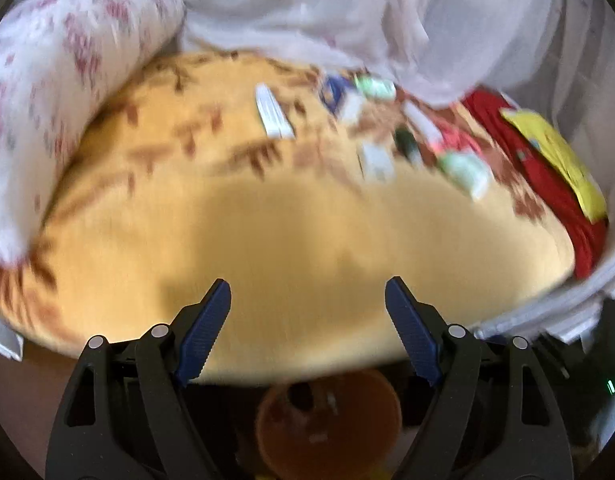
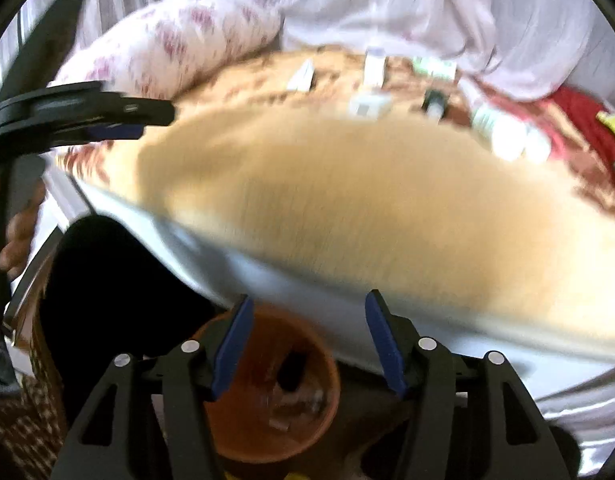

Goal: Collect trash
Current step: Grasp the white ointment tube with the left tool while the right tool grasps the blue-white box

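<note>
We hold both grippers over a bed spread with a yellow patterned blanket (image 1: 291, 232), both views blurred. The left gripper (image 1: 307, 292) is spread wide with nothing between its jaws; the right gripper (image 2: 307, 308) is likewise apart and empty. The trash lies scattered along the blanket's far side: a white packet (image 1: 273, 112), a green-and-white wrapper (image 1: 465, 170) and a dark tube (image 1: 405, 142). An orange bucket (image 2: 267, 400) sits below the bed's edge, beneath the right gripper. A floral pillow (image 1: 63, 76) rests at the left.
</note>
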